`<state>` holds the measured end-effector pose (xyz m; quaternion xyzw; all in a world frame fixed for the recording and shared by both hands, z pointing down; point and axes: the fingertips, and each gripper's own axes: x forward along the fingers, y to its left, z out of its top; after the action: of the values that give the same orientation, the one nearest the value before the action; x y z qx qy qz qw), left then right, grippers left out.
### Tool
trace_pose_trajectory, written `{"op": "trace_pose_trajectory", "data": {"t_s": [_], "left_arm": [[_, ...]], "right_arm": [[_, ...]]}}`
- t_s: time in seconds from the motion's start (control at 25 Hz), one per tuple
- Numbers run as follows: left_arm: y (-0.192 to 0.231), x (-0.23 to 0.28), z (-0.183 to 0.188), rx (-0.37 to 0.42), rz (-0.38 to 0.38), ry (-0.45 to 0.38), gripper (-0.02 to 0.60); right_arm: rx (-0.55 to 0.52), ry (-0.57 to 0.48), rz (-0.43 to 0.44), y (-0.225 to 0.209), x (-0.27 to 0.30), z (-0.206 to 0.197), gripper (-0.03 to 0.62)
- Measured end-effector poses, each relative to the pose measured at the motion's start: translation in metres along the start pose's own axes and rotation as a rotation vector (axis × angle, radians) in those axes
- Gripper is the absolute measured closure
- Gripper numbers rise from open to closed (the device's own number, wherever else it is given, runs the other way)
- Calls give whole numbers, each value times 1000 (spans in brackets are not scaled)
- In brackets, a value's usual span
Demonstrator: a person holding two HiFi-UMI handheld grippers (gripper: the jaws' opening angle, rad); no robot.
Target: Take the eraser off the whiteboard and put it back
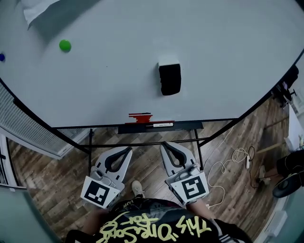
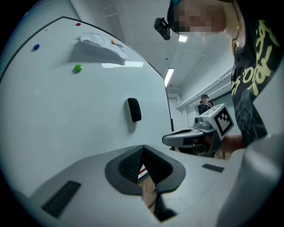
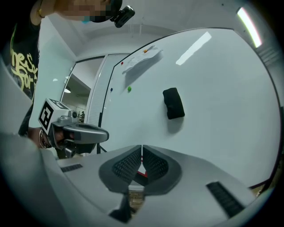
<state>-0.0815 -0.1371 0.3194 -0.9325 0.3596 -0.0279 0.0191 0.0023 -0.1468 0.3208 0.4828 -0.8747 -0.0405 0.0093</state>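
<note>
A black eraser [image 1: 169, 78] clings to the whiteboard [image 1: 104, 80], a little right of the middle, above the marker tray [image 1: 190, 126]. It also shows in the left gripper view as the eraser [image 2: 134, 109] and in the right gripper view as the eraser [image 3: 173, 103]. Both grippers are held low in front of the board, short of the tray and well away from the eraser. My left gripper [image 1: 127, 150] has its jaws together with nothing between them, as at left gripper [image 2: 143, 147]. My right gripper [image 1: 166, 144] is likewise shut and empty, seen at right gripper [image 3: 142, 146].
A red marker [image 1: 140, 117] lies on the tray. A green magnet [image 1: 65, 45], a blue magnet [image 1: 2, 57] and a sheet of paper [image 1: 35, 9] sit at the board's upper left. Cables [image 1: 232, 156] trail over the wooden floor on the right, near a dark chair base [image 1: 289, 182].
</note>
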Motion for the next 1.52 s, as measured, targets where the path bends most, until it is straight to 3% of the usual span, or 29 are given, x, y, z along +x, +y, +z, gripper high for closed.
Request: {"op": "trace_pose_trajectory", "data": {"t_s": [0.56, 1.16, 1.52], "left_arm": [[41, 21, -14, -19, -77, 7, 575], [47, 36, -17, -40, -95, 5, 575], [47, 34, -19, -48, -99, 6, 575]], "right_arm": [[-14, 2, -78, -10, 43, -7, 583], [-61, 14, -57, -13, 56, -6, 582], [-61, -13, -151, -37, 57, 16, 582]]}}
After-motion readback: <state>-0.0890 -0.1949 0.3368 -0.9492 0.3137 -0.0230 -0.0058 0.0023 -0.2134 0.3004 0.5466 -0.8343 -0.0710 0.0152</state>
